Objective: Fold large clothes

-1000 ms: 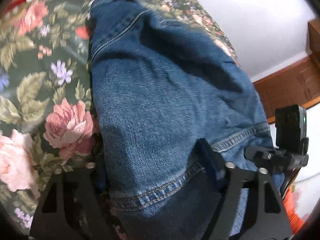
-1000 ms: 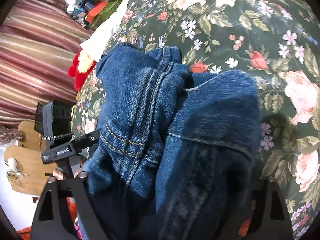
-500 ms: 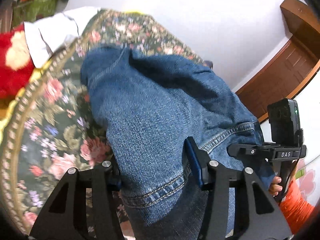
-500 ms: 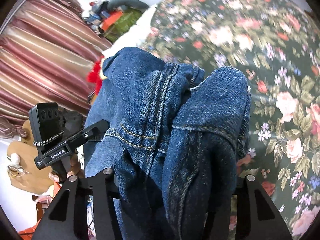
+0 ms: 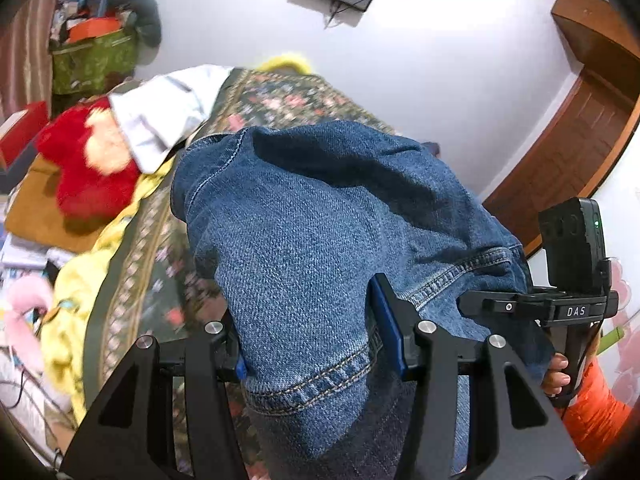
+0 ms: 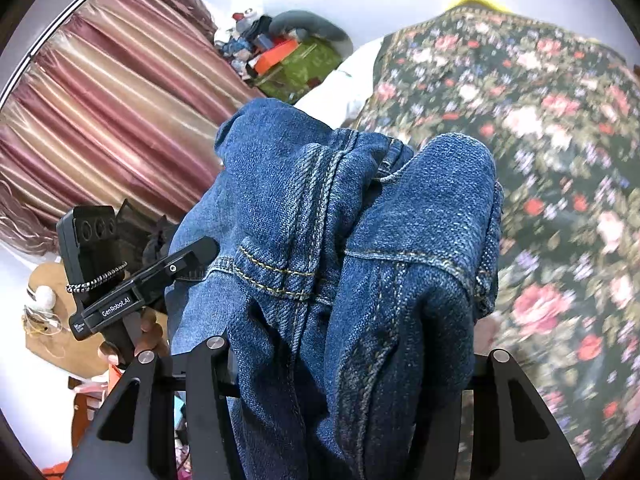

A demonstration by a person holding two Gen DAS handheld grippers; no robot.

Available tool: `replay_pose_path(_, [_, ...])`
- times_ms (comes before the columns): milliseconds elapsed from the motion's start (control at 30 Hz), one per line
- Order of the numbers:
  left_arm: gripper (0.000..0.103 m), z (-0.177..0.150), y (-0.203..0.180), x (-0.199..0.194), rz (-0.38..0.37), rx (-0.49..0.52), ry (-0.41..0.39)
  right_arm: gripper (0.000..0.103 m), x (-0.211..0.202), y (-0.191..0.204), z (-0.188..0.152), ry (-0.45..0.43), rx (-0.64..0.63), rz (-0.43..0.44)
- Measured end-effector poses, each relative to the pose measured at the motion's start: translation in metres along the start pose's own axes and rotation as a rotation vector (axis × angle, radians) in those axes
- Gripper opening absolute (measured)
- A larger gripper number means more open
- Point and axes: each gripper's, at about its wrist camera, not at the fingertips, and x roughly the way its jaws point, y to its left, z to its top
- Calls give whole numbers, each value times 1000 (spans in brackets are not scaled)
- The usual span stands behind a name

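**Jeans clamped in both grippers above bed**

Left gripper point(image 5: 316, 344) is clamped on the hem of the blue jeans point(image 5: 320, 220). Right gripper point(image 6: 352, 364) pinches bunched denim. Garment hangs raised over the floral bedspread point(image 6: 560, 160).

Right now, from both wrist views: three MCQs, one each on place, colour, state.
1. Where is the red plush toy?
A. on the jeans
B. beside the floral bedspread, by a white cloth
C. on the door

2. What colour is the jeans' seam stitching?
A. yellow-gold
B. white
C. red

3. What state is the left tool in?
A. open, nothing in it
B. shut on denim
C. out of view

Key:
1 B: the toy lies off the edge of the floral bedspread, next to the white cloth.
2 A: gold thread runs along the seams of the jeans.
3 B: the left tool has its pads pressed on a bunched fold of denim.
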Motion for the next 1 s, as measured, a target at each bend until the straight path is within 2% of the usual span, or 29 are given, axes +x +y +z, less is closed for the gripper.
replay_pose_path(167, [51,-44,37,19,42,-66,82,50,45,-8,-22,83,32,9])
replay_pose_path(333, [51,-87,68,62,107,-108,177,50,111,-36,-49,210,63,-13])
replay_pose_path(400, [51,-98,72,75,139,-91,183,51,130,-45,-56,247,60,-40])
replay_pose_path(467, [53,-109,71,76,165,-55,150,54,142,-48,-57,264,28,-64])
replay_pose_path(600, [58,-121,74,71,182,-50,129,60,148,-45,-49,316,-21,-90])
replay_pose_path(633, [58,-123,73,68,197,-37,127,64,147,-44,-48,335,-36,-96])
replay_pose_path(767, [58,-130,61,49,262,64,114,67,127,-37,-50,341,-99,-149])
replay_pose_path(900, [58,-124,58,29,314,97,95,67,96,-25,-50,308,-183,-207])
replay_pose_path(1000, [58,-107,59,20,346,109,65,67,72,-10,-47,251,-271,-281])
